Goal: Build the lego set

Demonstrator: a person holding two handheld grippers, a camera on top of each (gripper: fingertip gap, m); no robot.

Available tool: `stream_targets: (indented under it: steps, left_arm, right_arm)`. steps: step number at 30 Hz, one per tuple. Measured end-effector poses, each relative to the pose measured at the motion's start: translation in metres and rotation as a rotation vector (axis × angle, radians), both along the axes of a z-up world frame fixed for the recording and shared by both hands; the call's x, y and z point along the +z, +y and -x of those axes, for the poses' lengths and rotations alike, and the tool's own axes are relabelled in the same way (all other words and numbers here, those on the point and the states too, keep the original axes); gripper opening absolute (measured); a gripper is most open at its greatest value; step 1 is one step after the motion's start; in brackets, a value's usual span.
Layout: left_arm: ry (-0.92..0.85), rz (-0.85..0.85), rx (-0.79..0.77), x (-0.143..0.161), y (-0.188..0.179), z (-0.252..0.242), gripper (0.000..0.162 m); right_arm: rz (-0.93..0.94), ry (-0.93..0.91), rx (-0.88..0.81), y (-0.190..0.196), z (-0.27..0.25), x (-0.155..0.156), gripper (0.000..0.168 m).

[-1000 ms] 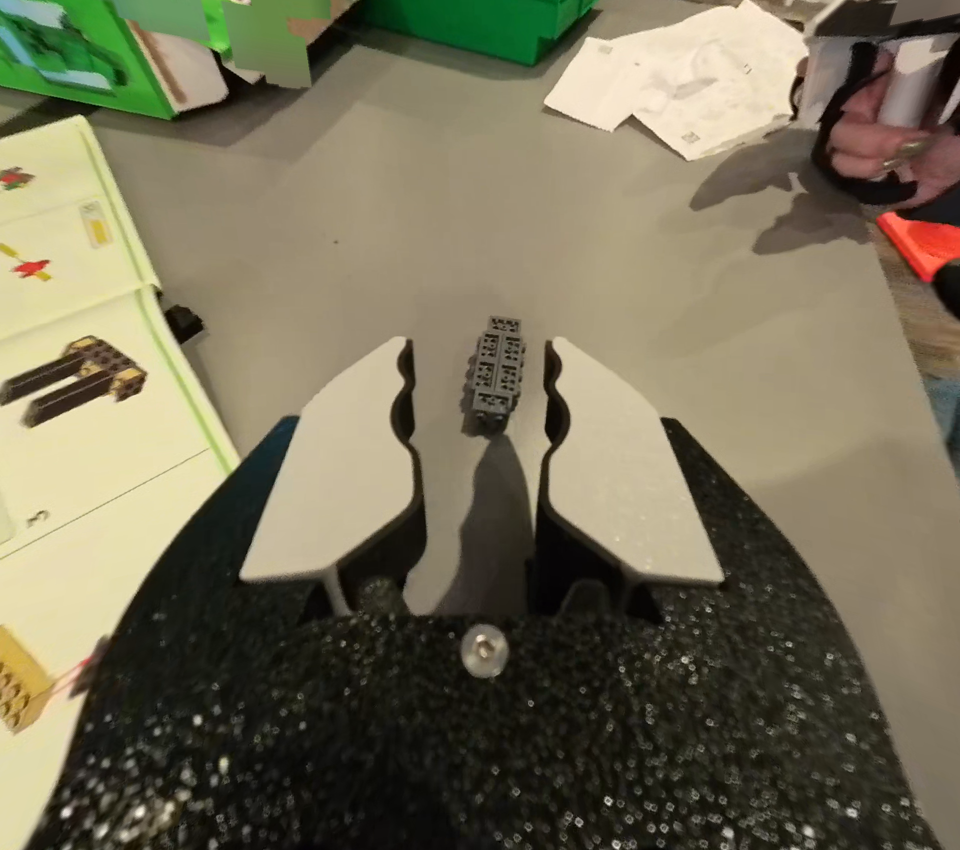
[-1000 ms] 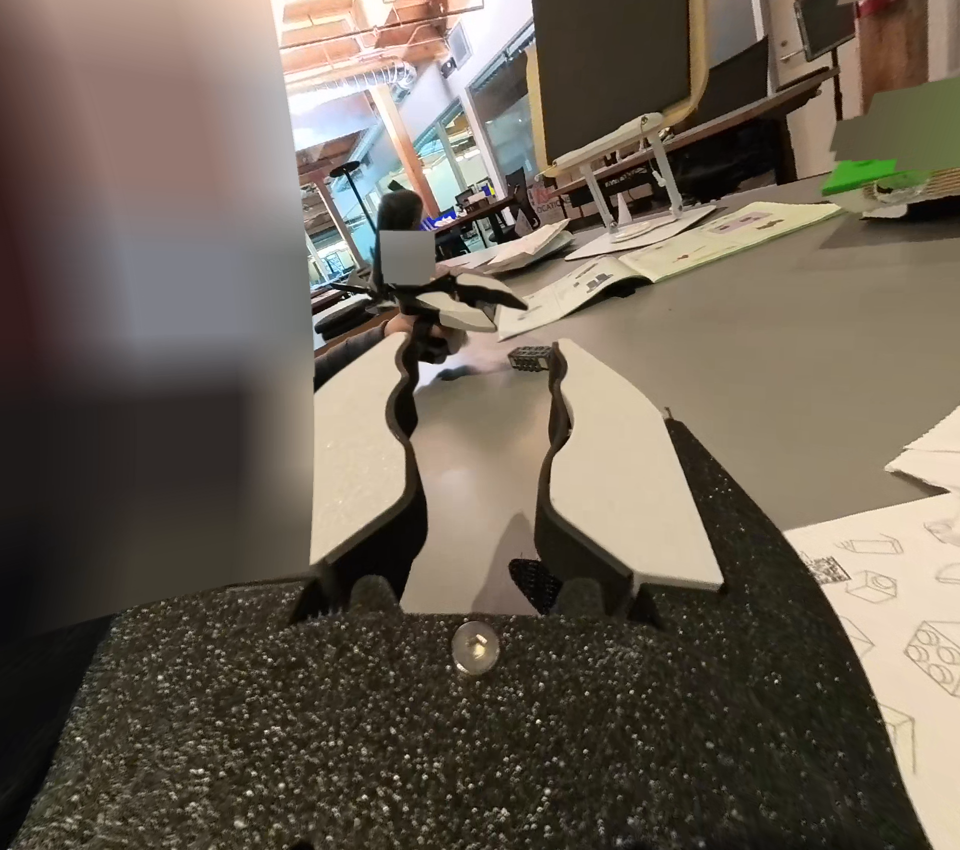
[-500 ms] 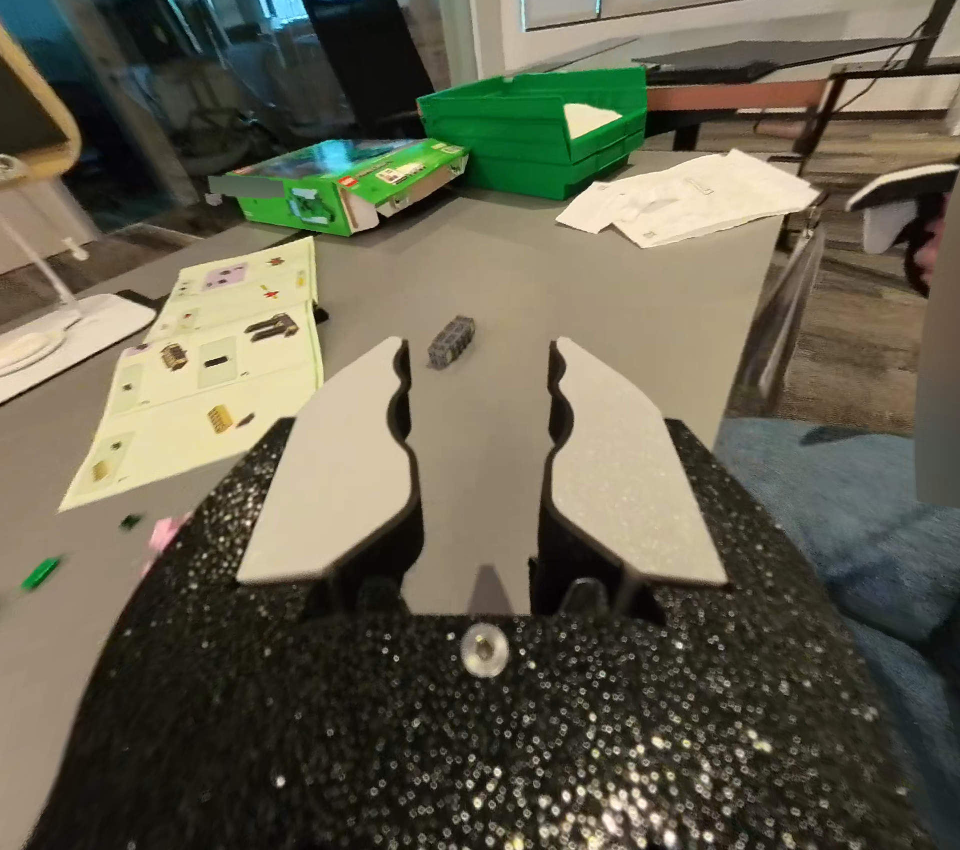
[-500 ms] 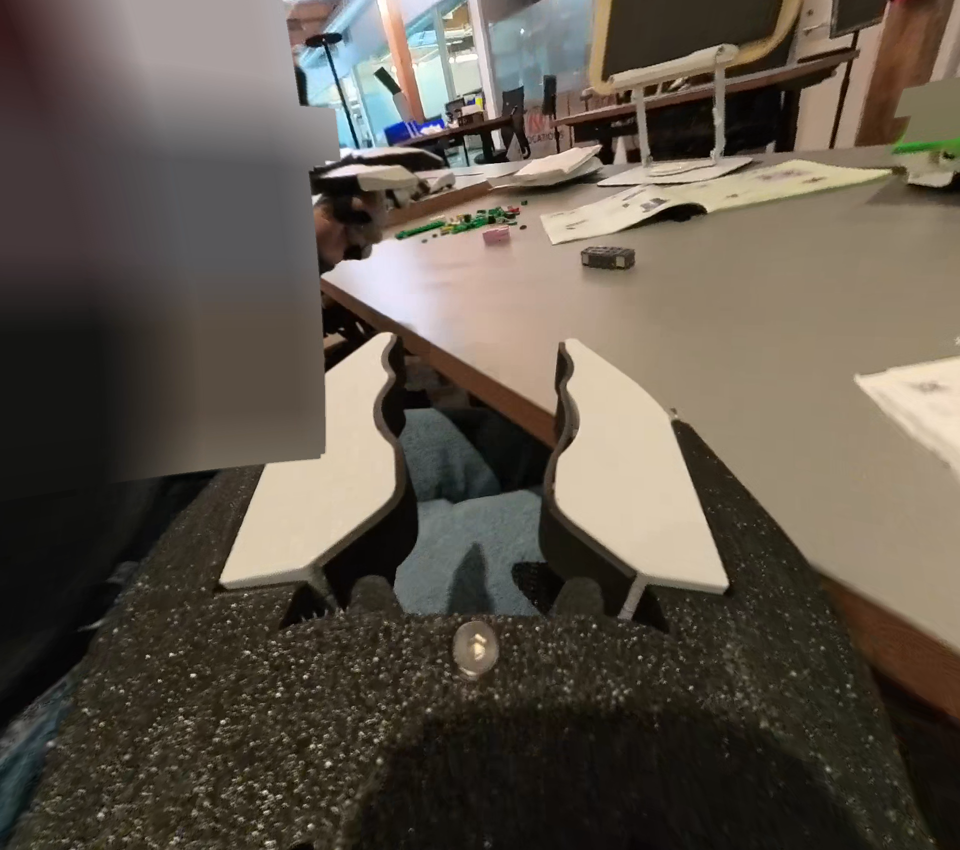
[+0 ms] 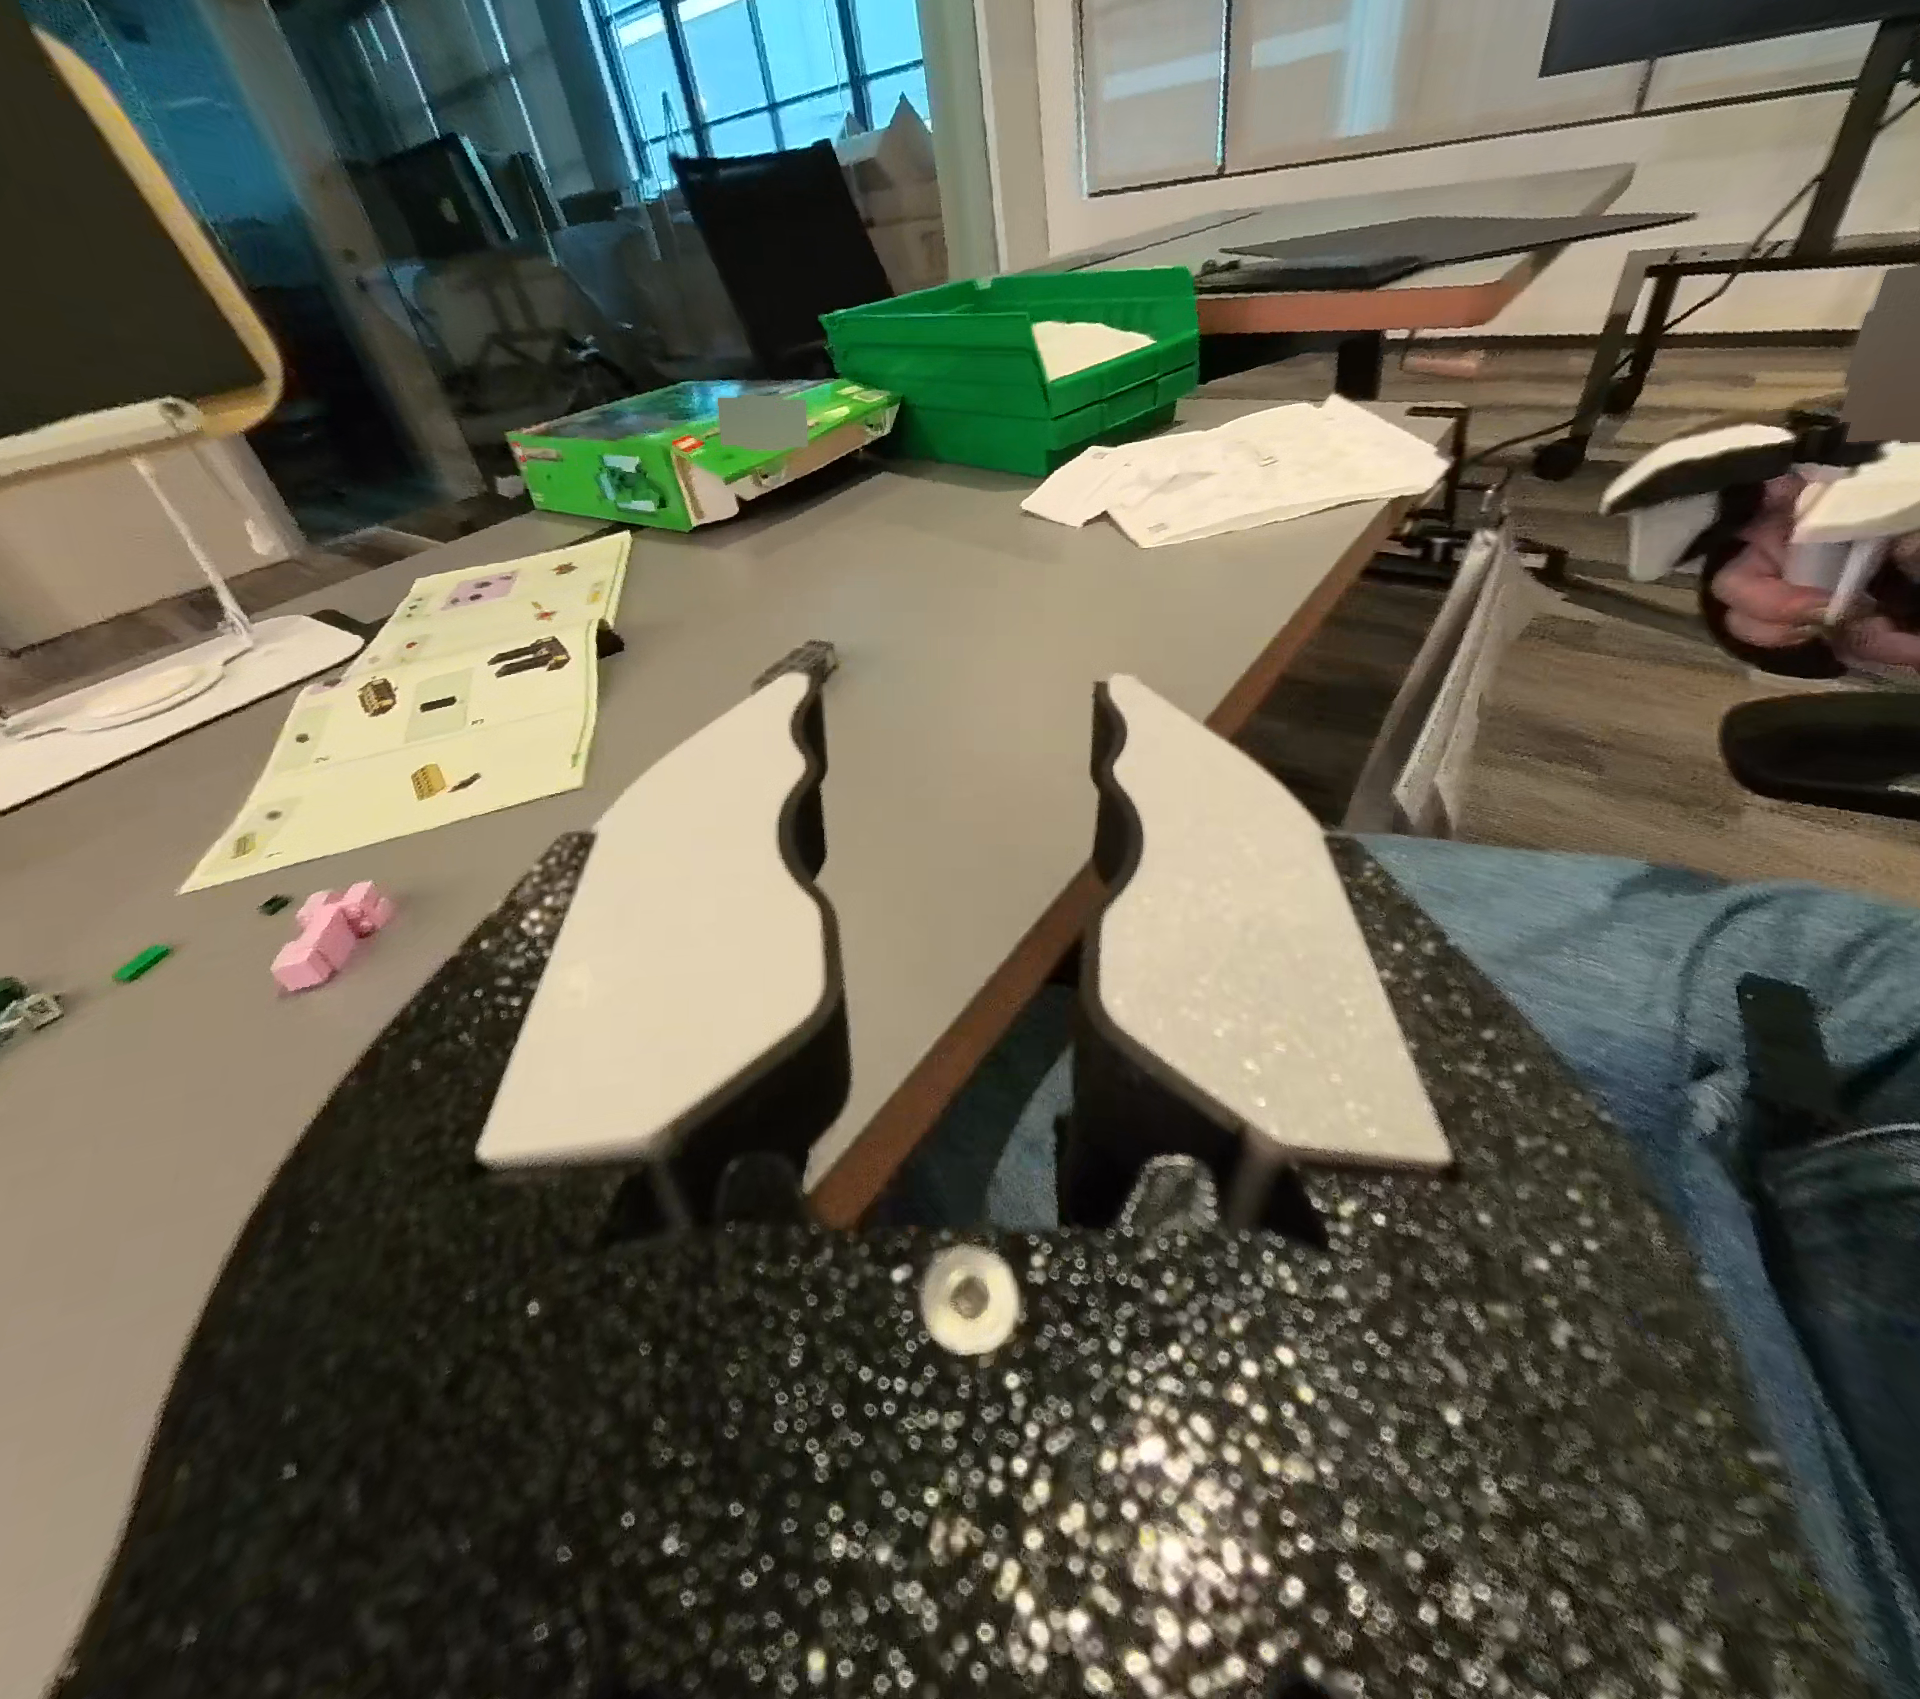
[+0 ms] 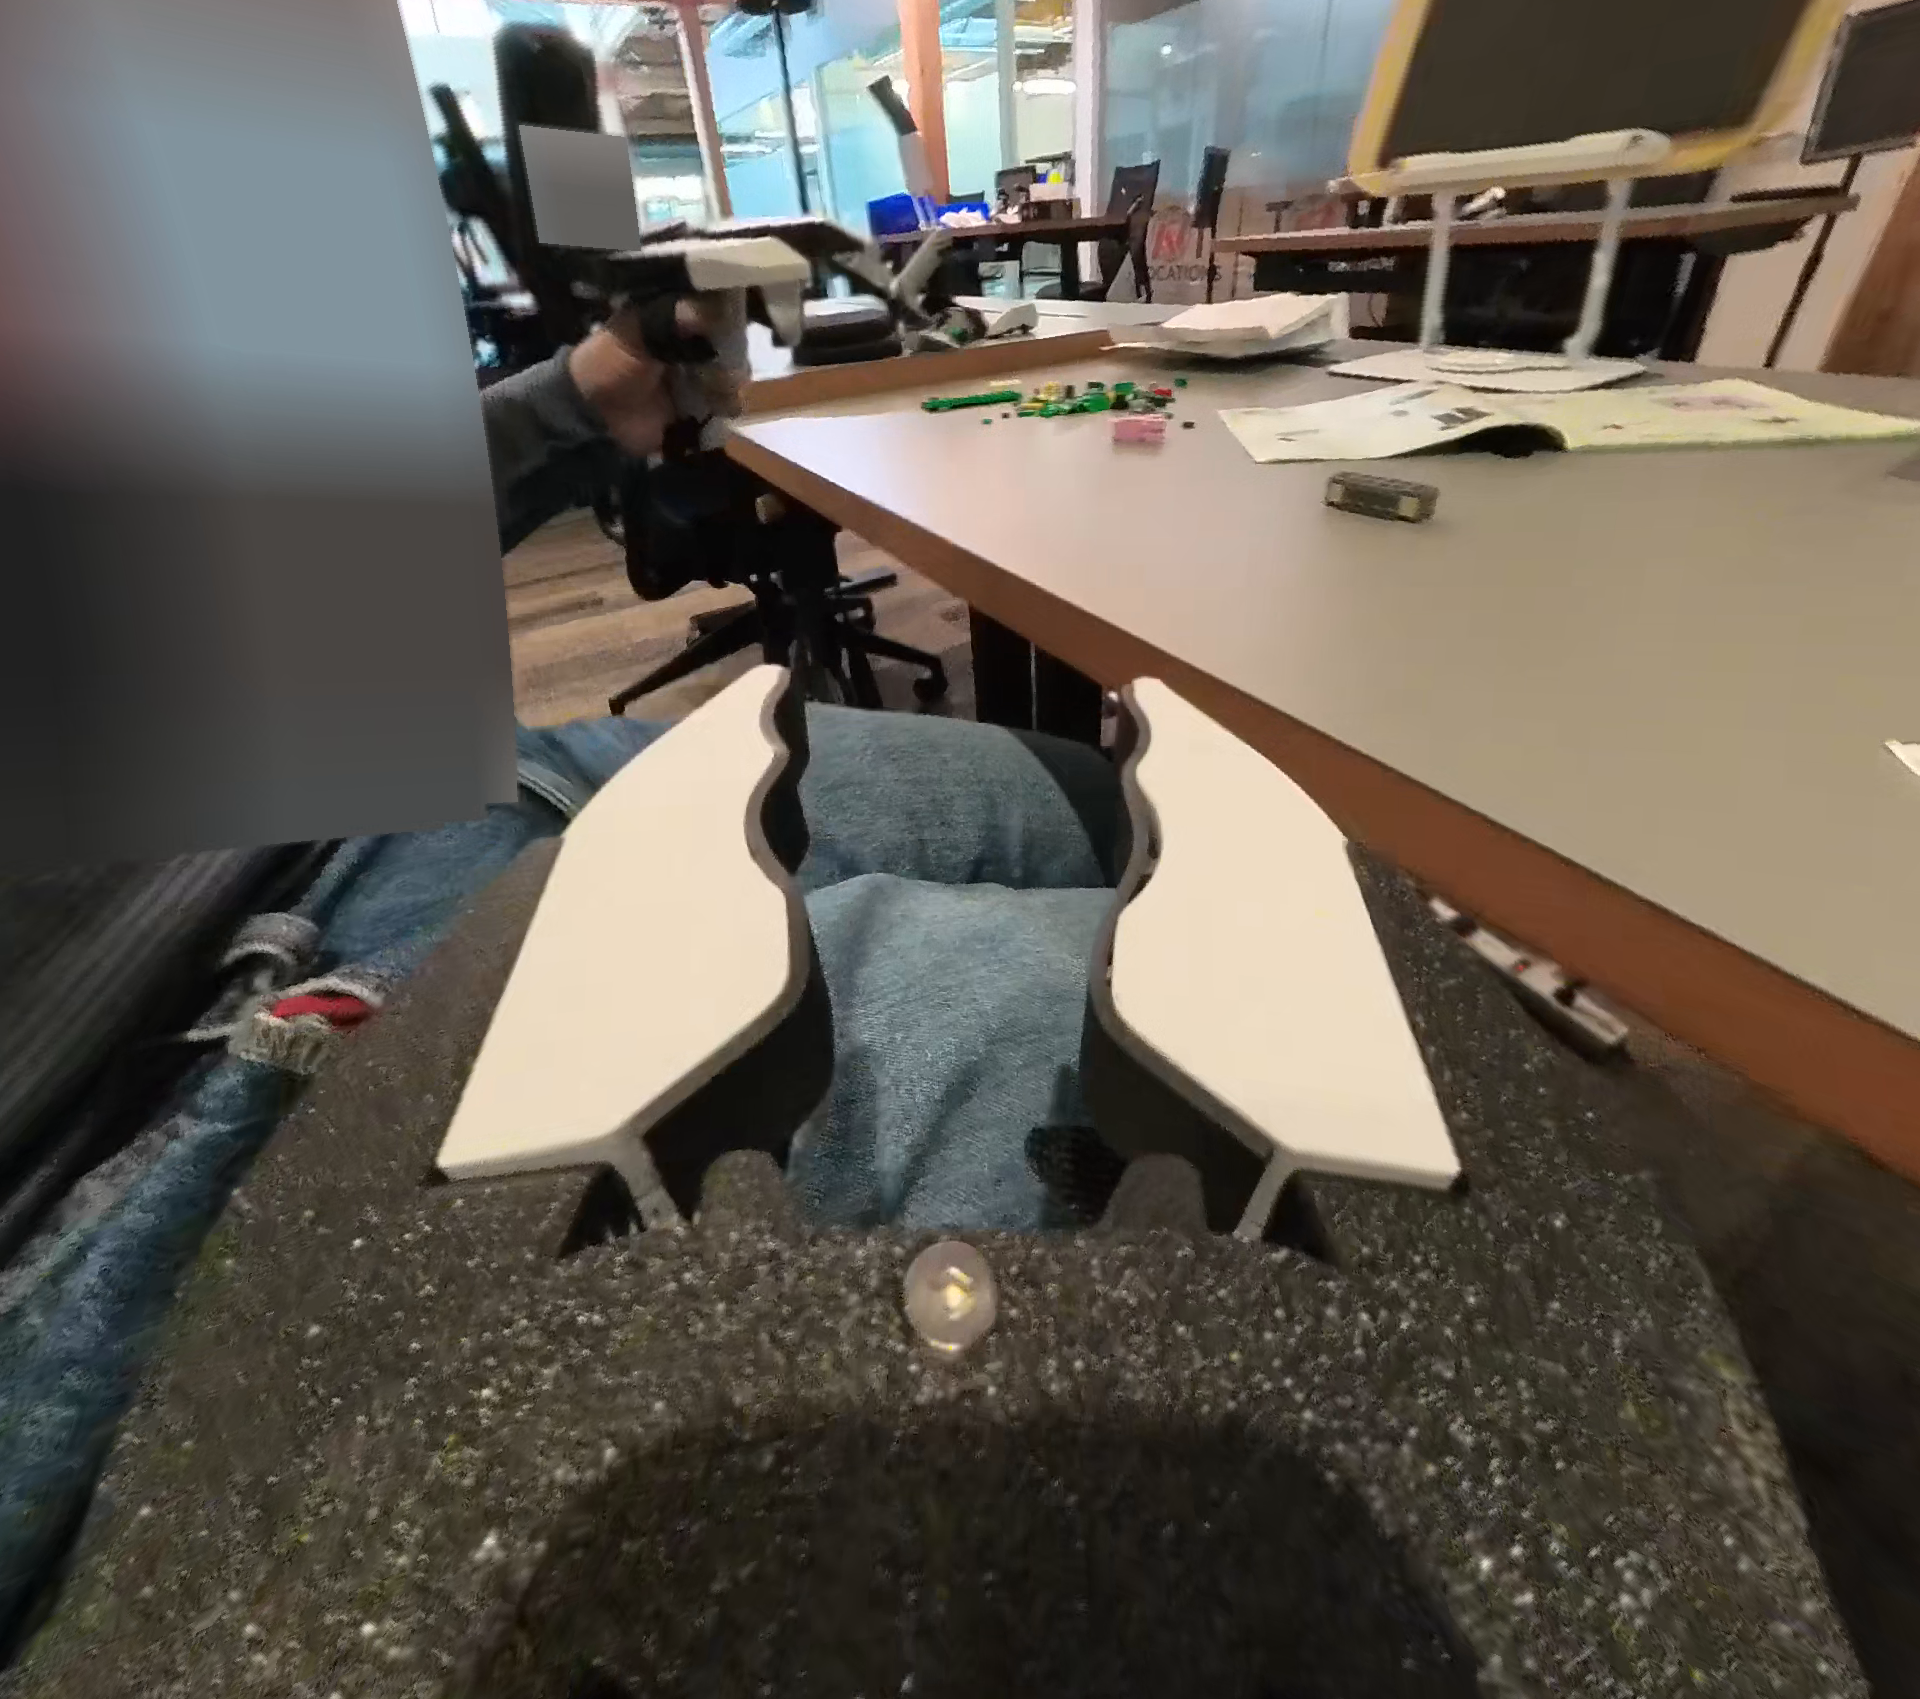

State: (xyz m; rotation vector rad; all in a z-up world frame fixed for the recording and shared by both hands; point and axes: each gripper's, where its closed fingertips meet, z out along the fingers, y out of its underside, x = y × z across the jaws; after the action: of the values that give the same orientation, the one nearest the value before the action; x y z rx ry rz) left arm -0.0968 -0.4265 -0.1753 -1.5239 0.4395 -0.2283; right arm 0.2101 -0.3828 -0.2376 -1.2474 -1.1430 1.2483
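Both my claws gape wide, empty — left gripper [image 5: 951, 699] over the table [image 5: 935, 569] edge, right gripper [image 6: 951, 704] above my lap. The grey brick assembly [image 6: 1382, 496] lies alone mid-table. Likely light, rigid, slick; best pinched across its long sides. Instruction booklet [image 5: 436, 693] just beside it, pink build [image 5: 332, 922] and loose green pieces [image 6: 1049, 399] well apart — nothing blocks approach.

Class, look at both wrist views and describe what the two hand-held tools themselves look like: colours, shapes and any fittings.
Both match. The left tool and right tool each have two flat, pale grey-white fingers with wavy inner edges backed in black. They sit on a black, speckled, foam-like body with one silver screw at its centre. No cables show. The person wears blue jeans.
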Motion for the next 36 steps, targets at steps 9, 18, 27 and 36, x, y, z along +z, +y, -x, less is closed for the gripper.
stream_targets:
  steps: [9, 18, 27, 36]
  left_arm:
    - [0.11, -0.086, -0.007, 0.023, -0.026, -0.029, 0.047]
    - [0.043, -0.058, -0.054, 0.018, -0.022, -0.027, 0.047]
    - [0.074, -0.028, -0.078, 0.009, -0.02, -0.037, 0.044]
    - [0.005, -0.062, -0.038, 0.009, 0.025, -0.027, 0.041]
  right_arm:
    - [-0.169, -0.528, 0.47, -0.099, 0.042, -0.075, 0.056]
    - [-0.215, -0.608, 0.569, -0.121, 0.069, -0.105, 0.04]
    - [-0.215, -0.613, 0.592, -0.119, 0.068, -0.099, 0.016]
    - [-0.375, -0.376, 0.044, 0.073, 0.107, 0.041, 0.016]
